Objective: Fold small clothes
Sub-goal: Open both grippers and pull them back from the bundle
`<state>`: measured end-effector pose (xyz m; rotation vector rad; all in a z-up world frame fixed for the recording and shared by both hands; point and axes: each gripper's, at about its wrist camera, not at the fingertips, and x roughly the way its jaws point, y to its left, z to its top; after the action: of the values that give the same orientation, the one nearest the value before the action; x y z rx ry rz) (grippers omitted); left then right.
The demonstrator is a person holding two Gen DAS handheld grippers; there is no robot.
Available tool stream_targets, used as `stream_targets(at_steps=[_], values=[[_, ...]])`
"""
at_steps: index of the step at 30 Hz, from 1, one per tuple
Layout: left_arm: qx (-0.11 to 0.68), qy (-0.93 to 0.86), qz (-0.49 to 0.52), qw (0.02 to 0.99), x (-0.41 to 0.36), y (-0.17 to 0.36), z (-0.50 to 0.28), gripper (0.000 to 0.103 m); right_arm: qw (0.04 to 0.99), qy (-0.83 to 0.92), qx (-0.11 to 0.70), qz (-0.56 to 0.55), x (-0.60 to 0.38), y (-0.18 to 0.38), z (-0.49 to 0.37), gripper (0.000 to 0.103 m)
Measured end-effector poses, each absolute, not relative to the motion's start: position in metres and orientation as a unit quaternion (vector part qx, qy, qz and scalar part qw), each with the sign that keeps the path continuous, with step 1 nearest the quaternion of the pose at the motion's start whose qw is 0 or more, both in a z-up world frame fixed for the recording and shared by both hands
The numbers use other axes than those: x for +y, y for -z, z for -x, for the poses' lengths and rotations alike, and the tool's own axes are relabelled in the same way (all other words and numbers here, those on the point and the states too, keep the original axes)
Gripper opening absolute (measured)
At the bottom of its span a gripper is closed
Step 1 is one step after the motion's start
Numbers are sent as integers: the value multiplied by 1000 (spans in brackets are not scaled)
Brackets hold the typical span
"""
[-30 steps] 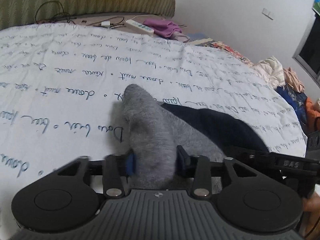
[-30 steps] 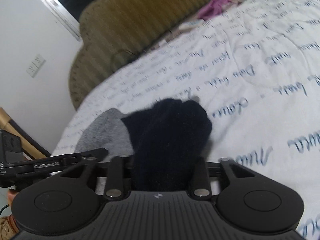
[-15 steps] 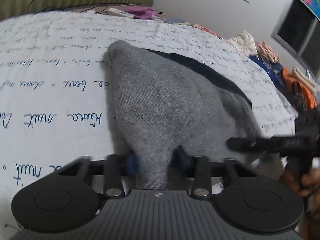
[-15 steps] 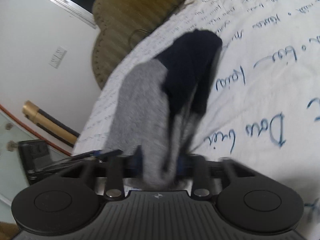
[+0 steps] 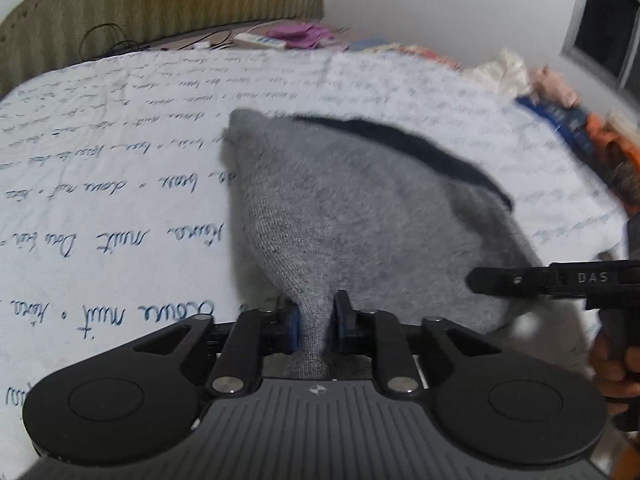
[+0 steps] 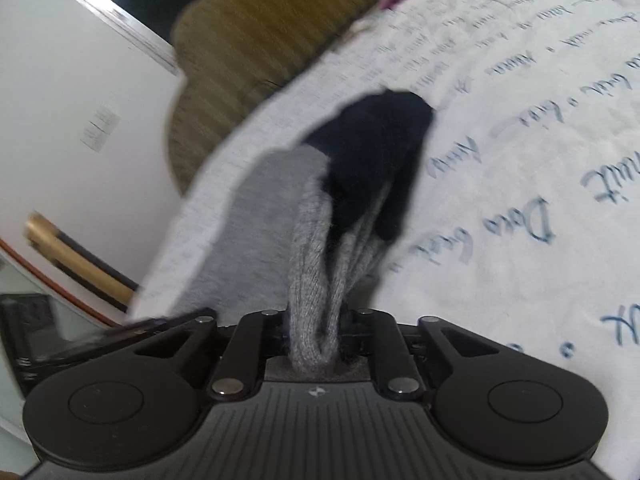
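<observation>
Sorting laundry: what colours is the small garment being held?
Grey with a black section, clearest in the right wrist view.

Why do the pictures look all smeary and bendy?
Left wrist view: the bed's far edge curves from the fisheye lens, and the clothes pile smears with motion. Right wrist view: the headboard and wall streak; the grey sock near the tongs stays sharper.

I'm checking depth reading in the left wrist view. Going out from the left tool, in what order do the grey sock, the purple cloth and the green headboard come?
1. Grey sock: pinched in the left tool, whose jaws are opening, spreading forward over the bedsheet.
2. Purple cloth: at the bed's far edge, centre.
3. Green headboard: behind it, upper left.
</observation>
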<state>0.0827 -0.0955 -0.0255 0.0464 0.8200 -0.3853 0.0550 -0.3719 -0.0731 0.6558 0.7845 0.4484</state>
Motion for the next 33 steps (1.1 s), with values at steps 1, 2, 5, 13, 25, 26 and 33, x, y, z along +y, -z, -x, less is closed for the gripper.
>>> stream_targets(at_steps=[1,2,5,13,25,26,33], values=[[396,180,-25,900,-96,26,-82,33,855,-200,377,-294,-367,74,-55,20],[390,175,-27,903,-95,26,-80,41,862,-193,376,-280,-363,72,-53,24],[375,151,-41,914,-94,23,-74,58,893,-155,363,-215,-350,58,-41,42],[372,117,-37,920,-90,26,-64,71,945,-59,315,-66,-308,41,-10,89],[363,88,-50,926,-92,23,-37,74,936,-4,346,-70,-295,46,0,97],[363,85,-50,927,-91,24,-35,75,934,-7,348,-75,-293,46,3,98],[362,67,-45,929,-86,26,-22,79,930,-3,357,-87,-284,47,17,98]])
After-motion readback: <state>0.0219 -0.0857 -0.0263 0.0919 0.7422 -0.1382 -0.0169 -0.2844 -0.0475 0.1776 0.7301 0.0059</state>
